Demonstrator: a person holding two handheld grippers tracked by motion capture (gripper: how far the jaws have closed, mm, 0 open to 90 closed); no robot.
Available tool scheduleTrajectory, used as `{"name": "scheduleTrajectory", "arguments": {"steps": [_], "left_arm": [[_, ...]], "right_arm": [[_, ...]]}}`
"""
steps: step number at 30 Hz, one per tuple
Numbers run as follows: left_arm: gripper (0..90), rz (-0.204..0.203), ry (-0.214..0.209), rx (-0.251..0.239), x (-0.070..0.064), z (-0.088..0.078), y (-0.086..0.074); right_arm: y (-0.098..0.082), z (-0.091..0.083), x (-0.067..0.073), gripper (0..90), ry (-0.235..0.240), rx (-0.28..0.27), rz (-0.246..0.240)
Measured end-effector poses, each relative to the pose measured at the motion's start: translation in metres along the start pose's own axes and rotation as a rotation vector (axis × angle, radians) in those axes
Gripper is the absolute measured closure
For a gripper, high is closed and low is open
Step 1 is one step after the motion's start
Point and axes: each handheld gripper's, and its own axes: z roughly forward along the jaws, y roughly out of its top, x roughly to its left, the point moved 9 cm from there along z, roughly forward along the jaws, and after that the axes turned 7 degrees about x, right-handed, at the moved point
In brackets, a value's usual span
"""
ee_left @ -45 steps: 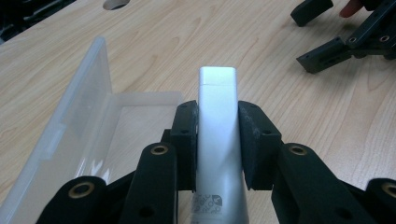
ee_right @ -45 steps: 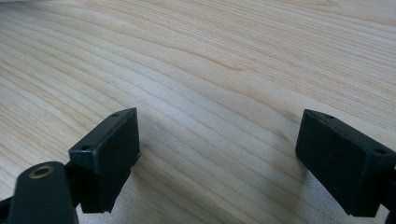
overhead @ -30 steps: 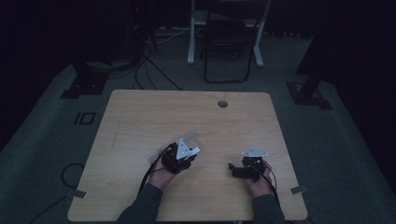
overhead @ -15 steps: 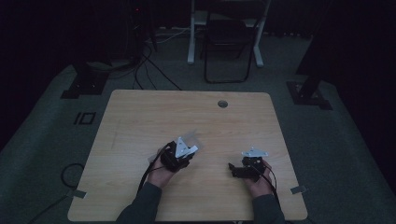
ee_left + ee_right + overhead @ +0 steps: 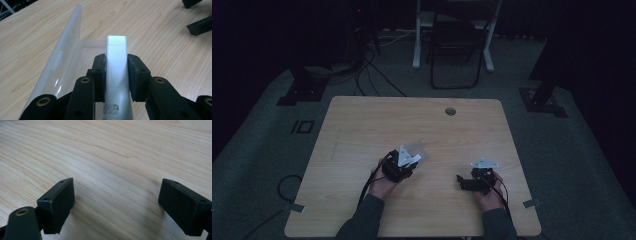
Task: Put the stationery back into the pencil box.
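**Dim room, wooden table on grey carpet**

A light wood table [image 5: 362,125] with a round cable hole [image 5: 450,111] is set on grey carpet [image 5: 562,150]. A dark folding chair [image 5: 455,45] and a white desk frame [image 5: 452,30] are seen behind it — cables [image 5: 377,70] are strewn left. Lighting is kept low — the walls are lost in darkness.

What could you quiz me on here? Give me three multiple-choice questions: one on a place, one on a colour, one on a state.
1. Where does the clear case lie?
A. on the table
B. on the floor
C. on a chair

2. What colour is the stick in the left hand-held gripper?
A. red
B. white
C. green

3. How are the right hand-held gripper's jaws?
A. shut on a stick
B. wide apart, nothing between
C. shut on a cable

Answers: 1 A, it rests open on the wooden table. 2 B, it shows white between the black jaws. 3 B, bare wood shows between them.
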Motion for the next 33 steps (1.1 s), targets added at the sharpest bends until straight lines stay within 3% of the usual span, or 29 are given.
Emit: {"name": "scheduleTrajectory", "arguments": {"steps": [17, 33], "left_arm": [[69.8, -0.005, 0.018, 0.017, 0.007, 0.008, -0.005], [69.5, 0.003, 0.076, 0.074, 0.015, 0.018, -0.017]], "right_arm": [[0.000, 0.000, 0.000, 13.3, 0.000, 0.000, 0.000], [0.000, 0.000, 0.000, 13.3, 0.000, 0.000, 0.000]]}}
